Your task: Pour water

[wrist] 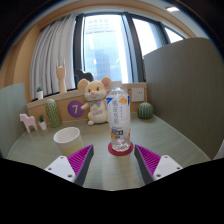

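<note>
A clear plastic water bottle (119, 117) with a white cap and an orange label stands upright on a round red coaster (120, 150) on the grey-green table (40, 148). A white bowl (67, 137) sits on the table to the left of the bottle. My gripper (114, 160) is open. Its purple-padded fingers (77, 161) are spread wide on either side of the coaster, and the bottle stands just ahead of them, untouched.
A plush mouse toy (96, 100) sits behind the bottle. A small green cactus-like ornament (146, 110) is at the back right and a tall one (54, 112) at the back left. A grey partition (190, 90) stands at the right. Windows are behind.
</note>
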Tool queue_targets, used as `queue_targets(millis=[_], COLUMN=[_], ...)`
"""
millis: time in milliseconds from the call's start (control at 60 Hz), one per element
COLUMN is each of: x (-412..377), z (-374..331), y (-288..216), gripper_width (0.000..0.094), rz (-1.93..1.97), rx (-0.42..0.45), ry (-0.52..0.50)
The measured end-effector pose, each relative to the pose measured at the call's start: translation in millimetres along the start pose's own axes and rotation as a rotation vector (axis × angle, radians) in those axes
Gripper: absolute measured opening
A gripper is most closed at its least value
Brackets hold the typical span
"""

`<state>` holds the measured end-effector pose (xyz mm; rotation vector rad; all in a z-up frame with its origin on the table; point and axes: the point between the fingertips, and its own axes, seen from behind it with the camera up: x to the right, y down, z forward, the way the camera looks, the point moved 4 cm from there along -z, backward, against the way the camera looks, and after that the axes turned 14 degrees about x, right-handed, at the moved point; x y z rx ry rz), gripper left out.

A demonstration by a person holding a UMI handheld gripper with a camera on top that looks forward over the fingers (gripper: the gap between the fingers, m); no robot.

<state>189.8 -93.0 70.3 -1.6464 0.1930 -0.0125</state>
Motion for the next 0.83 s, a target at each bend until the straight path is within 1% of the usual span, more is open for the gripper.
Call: queue_targets(millis=[150,267,383,600,833], x=[-28.5,-55.6,-77.0,-97.0,-112.9], z=[-47.9,-75.8,-95.8,-118.1,-132.0], y=[11.9,3.3,-16.8,-62.7,-86.9], gripper_width=[0.0838,0.0837,0.0845,0.0846,0.0843], rz=[-0.035,-0.039,-0.061,-0.063,-0.064], rx=[-0.041,-0.049,-0.032,0.035,0.058], ry=[-0.026,-0.074,-0.124,-0.146,-0.171])
